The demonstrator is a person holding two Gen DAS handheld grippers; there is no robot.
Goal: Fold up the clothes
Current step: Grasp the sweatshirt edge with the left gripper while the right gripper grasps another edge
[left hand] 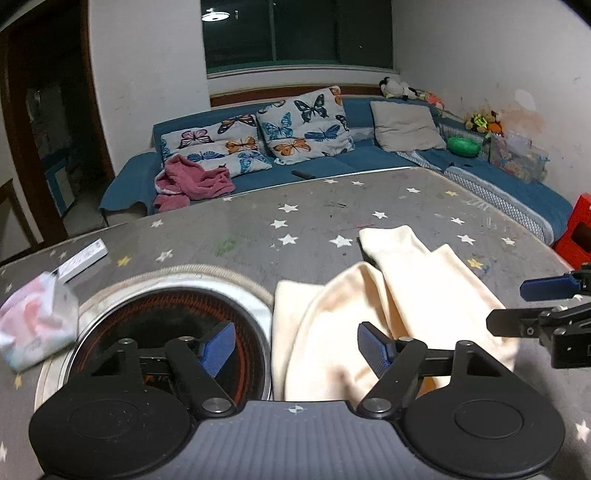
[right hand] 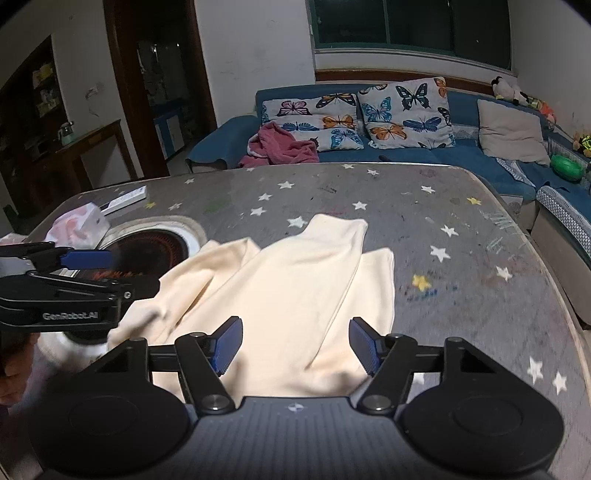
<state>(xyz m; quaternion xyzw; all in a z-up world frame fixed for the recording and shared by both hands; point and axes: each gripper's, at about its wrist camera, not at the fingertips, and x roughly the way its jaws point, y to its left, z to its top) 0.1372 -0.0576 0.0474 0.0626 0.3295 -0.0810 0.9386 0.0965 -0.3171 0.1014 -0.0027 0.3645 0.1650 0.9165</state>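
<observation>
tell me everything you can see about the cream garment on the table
The cream garment is soft, plain, knit-like fabric, lying loosely rumpled, not neatly folded, on the grey star-patterned table. A narrow neck or cuff-like end points toward the sofa. Its left edge lies beside the round burner. Both tools, left and right, are open above it, gripping nothing.

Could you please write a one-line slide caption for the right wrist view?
Open right gripper above a rumpled cream garment on the star-patterned table.

- Straight ahead of the fingers, a blue corner sofa (left hand: 325,162) lines the white wall (left hand: 147,66).
- Butterfly cushions (right hand: 404,110) lean on its backrest.
- Above, a dark window (left hand: 295,33) reflects a ceiling lamp.
- Far left, a wooden doorway (right hand: 155,85).
</observation>
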